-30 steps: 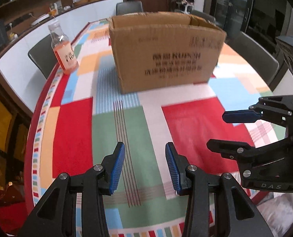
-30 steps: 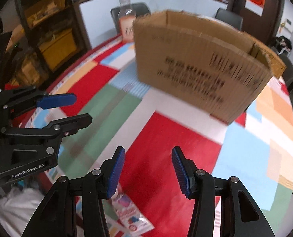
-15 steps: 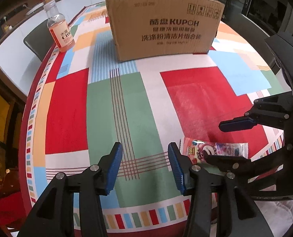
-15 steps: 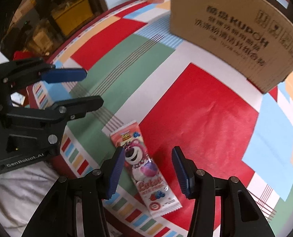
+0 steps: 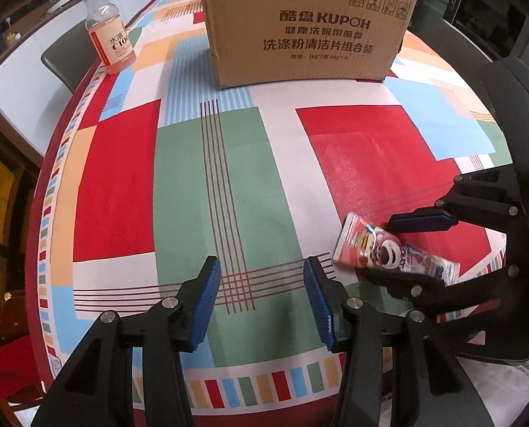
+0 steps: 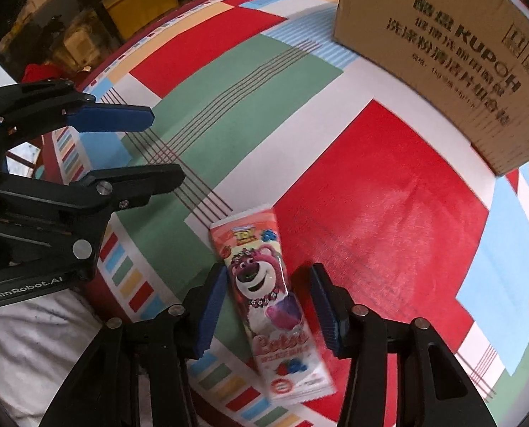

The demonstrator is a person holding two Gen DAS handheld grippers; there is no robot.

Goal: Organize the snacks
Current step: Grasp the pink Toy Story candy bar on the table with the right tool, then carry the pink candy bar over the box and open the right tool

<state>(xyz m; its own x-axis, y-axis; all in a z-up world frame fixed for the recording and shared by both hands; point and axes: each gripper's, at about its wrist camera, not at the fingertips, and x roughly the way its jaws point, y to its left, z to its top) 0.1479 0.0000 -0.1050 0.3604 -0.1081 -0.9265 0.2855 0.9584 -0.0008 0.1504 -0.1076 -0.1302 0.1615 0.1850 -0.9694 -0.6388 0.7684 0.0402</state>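
A pink snack packet (image 6: pixel 264 291) with a bear picture lies flat on the patchwork tablecloth near the table's front edge; the left wrist view shows the snack packet (image 5: pixel 382 249) at the right. My right gripper (image 6: pixel 268 274) points steeply down and straddles it. Its jaws are closing, and a gap still shows between the pads and the wrapper. My left gripper (image 5: pixel 261 267) hovers open over the green patch to the left, nothing between its fingers. A brown cardboard box (image 5: pixel 300 25) stands at the far side of the table.
A small bottle of orange drink (image 5: pixel 109 35) stands at the far left rim of the round table (image 5: pixel 68 178). Dark chairs ring the table. A white cloth (image 6: pixel 33 348) lies below the front rim. Shelves with yellow bins (image 6: pixel 140 7) stand beyond the left side.
Both grippers have tipped down and sunk toward the table. The snack packet has come into view and now lies between the right gripper's fingers, which have drawn closer together.
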